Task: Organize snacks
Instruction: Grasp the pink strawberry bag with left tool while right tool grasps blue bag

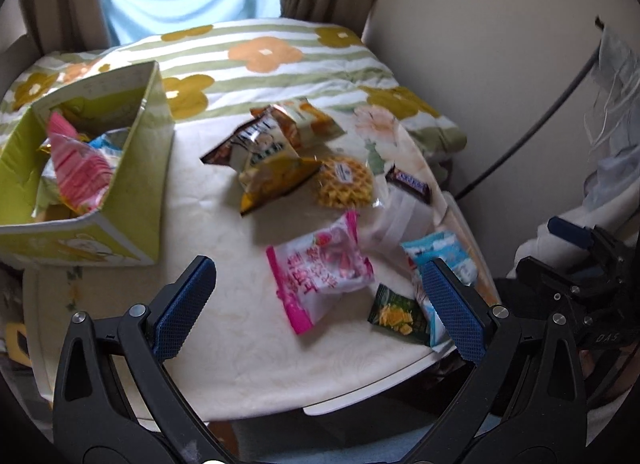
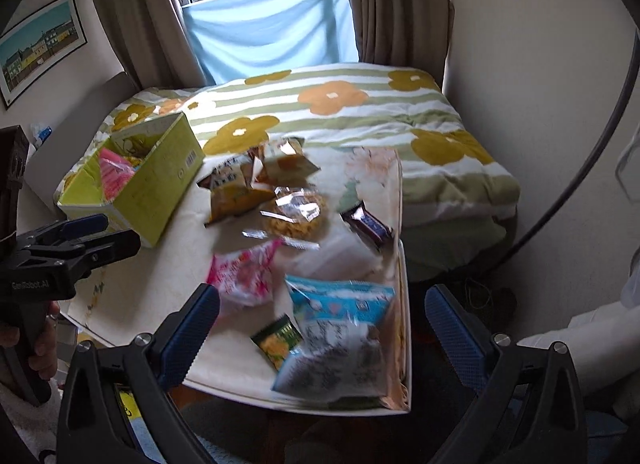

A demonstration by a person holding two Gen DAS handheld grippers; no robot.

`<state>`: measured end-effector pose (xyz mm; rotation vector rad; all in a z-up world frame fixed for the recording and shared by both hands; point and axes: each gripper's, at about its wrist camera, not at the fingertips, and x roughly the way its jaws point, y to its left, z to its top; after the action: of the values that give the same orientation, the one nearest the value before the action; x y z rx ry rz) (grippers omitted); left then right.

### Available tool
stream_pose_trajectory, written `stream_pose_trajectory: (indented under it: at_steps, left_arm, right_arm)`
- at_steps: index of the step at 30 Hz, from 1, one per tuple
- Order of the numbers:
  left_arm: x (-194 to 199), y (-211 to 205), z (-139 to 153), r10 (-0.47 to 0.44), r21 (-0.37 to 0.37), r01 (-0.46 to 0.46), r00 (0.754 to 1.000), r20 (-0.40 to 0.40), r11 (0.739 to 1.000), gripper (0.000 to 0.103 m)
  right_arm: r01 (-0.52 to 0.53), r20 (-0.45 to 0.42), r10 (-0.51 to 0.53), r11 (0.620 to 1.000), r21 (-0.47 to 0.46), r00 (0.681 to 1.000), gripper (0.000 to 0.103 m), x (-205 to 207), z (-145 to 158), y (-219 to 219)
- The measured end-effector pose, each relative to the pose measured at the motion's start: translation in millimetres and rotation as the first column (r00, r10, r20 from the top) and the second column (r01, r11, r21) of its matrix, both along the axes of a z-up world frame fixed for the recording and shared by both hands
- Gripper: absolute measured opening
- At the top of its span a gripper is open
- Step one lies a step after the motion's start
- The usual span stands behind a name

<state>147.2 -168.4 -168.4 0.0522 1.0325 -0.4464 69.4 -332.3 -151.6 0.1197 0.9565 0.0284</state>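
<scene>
Loose snack packets lie on a cream table (image 1: 224,328): a pink-and-white packet (image 1: 320,268) (image 2: 244,272), a light-blue packet (image 1: 440,252) (image 2: 340,332), a small dark-green packet (image 1: 396,314) (image 2: 278,340), a wrapped waffle (image 1: 344,182) (image 2: 294,212), a dark chocolate bar (image 1: 410,182) (image 2: 366,224) and a heap of yellow and brown bags (image 1: 268,148) (image 2: 248,180). A green cardboard box (image 1: 136,200) (image 2: 160,188) at the left holds several packets, one pink. My left gripper (image 1: 320,304) hangs open above the pink-and-white packet. My right gripper (image 2: 322,328) is open over the light-blue packet.
A flowered striped quilt (image 1: 288,64) (image 2: 360,112) lies behind the table, under a curtained window. A wall (image 1: 480,44) and a dark curved cable stand close on the right. The table's near edge (image 2: 296,404) drops off below the packets. A hand (image 2: 40,344) holds the left gripper's handle.
</scene>
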Motion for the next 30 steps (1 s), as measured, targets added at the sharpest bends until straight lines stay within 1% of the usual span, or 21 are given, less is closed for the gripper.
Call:
stream_pose_trajectory:
  at_steps: [3, 7, 10, 12, 15, 18, 20, 23, 25, 30]
  left_arm:
    - [0.5, -11.3, -16.8, -0.05, 0.053, 0.051, 0.999, -0.018, 0.997, 0.103]
    - [7.7, -22.4, -37.4, -0.136, 0.122, 0.14, 0.99, -0.043, 0.983, 0.103]
    - [14.4, -30.6, -52.0, -0.21, 0.175, 0.216, 0.976, -0.054, 0.961, 0.103]
    - [18.9, -35.5, -62.4, -0.259, 0.209, 0.268, 0.963, -0.07, 0.941, 0.103]
    - [27.3, -43.3, -79.2, -0.33, 0.245, 0.348, 0.937, -0.113, 0.905, 0.103]
    - [33.8, -50.6, -94.1, -0.402, 0.271, 0.429, 0.903, -0.154, 0.862, 0.103]
    - [37.8, -55.8, -102.1, -0.453, 0.286, 0.486, 0.874, -0.177, 0.826, 0.103]
    - [44.3, -63.9, -113.0, -0.514, 0.307, 0.552, 0.834, -0.202, 0.776, 0.103]
    - [49.5, -69.1, -120.7, -0.546, 0.304, 0.59, 0.807, -0.223, 0.748, 0.103]
    - [61.2, -77.4, -140.6, -0.602, 0.271, 0.663, 0.748, -0.279, 0.698, 0.102]
  right_arm:
    - [0.009, -0.029, -0.008, 1.0, 0.014, 1.0, 0.102, -3.1, -15.4, -6.4]
    - [0.036, -0.064, -0.033, 0.998, 0.053, 0.997, 0.102, -5.9, -34.2, -12.1]
    - [0.041, -0.078, -0.037, 0.998, 0.05, 0.996, 0.102, -4.5, -43.5, -11.0]
    - [0.044, -0.091, -0.039, 0.998, 0.045, 0.995, 0.102, -3.1, -49.3, -8.7]
    - [0.055, -0.114, -0.049, 0.997, 0.05, 0.992, 0.102, 0.8, -57.8, -7.1]
    - [0.082, -0.149, -0.073, 0.995, 0.052, 0.986, 0.102, 7.0, -68.0, -6.3]
    - [0.093, -0.176, -0.085, 0.995, 0.035, 0.981, 0.102, 10.9, -74.8, -3.7]
    - [0.119, -0.211, -0.109, 0.992, 0.038, 0.971, 0.102, 16.5, -83.9, -1.9]
    - [0.138, -0.226, -0.128, 0.99, 0.03, 0.966, 0.102, 20.1, -87.9, -0.8]
    - [0.184, -0.26, -0.172, 0.983, 0.022, 0.95, 0.102, 28.4, -98.8, -1.5]
